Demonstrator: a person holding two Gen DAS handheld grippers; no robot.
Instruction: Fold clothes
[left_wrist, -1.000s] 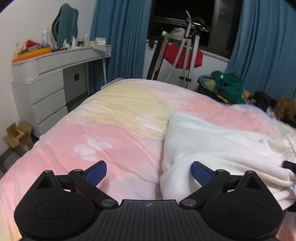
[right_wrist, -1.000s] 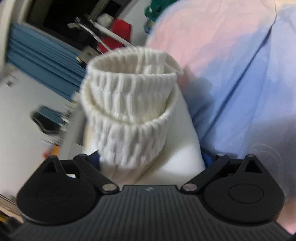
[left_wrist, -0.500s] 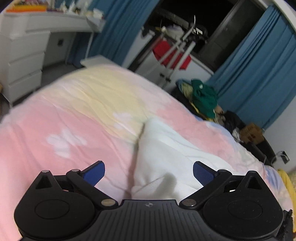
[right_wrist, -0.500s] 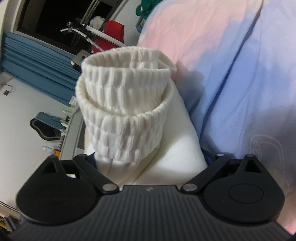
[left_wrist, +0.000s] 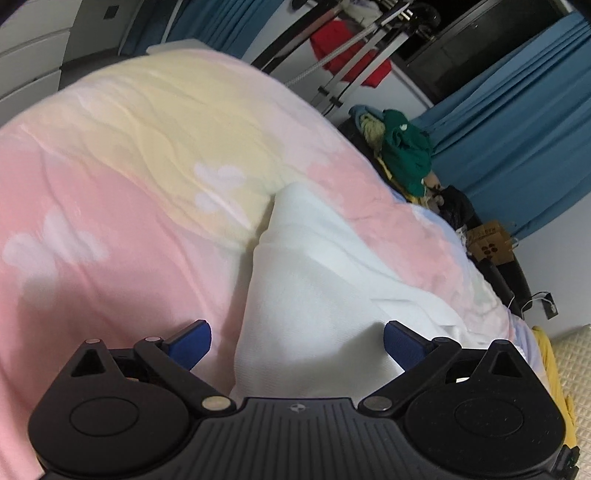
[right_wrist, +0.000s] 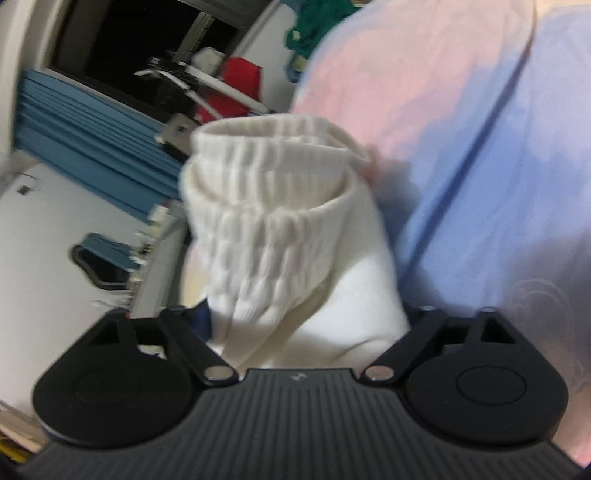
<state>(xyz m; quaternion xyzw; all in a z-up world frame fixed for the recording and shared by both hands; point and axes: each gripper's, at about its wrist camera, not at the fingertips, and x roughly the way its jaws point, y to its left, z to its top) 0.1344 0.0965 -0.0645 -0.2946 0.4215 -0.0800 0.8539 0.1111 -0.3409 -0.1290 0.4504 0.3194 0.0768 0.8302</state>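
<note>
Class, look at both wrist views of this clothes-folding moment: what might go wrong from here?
1. The right tongs grip the white garment at its bunched ribbed cuff; the thick roll may slip free.
2. The left tongs are open and hold nothing, so that side could sag and crease.
3. The bed cover may drag along with the garment.

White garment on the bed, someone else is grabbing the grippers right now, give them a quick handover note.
Left gripper: open, fingers straddling the near end of the white garment, not yet closed on it.
Right gripper: white fabric bunched between its fingers, the ribbed cuff standing up ahead of it; the grip itself is hidden by cloth.
The garment lies lengthwise on the pink and yellow bedspread.
Done: one end picked up.
Left: close the left gripper on the cloth, then fold and flatten.
</note>
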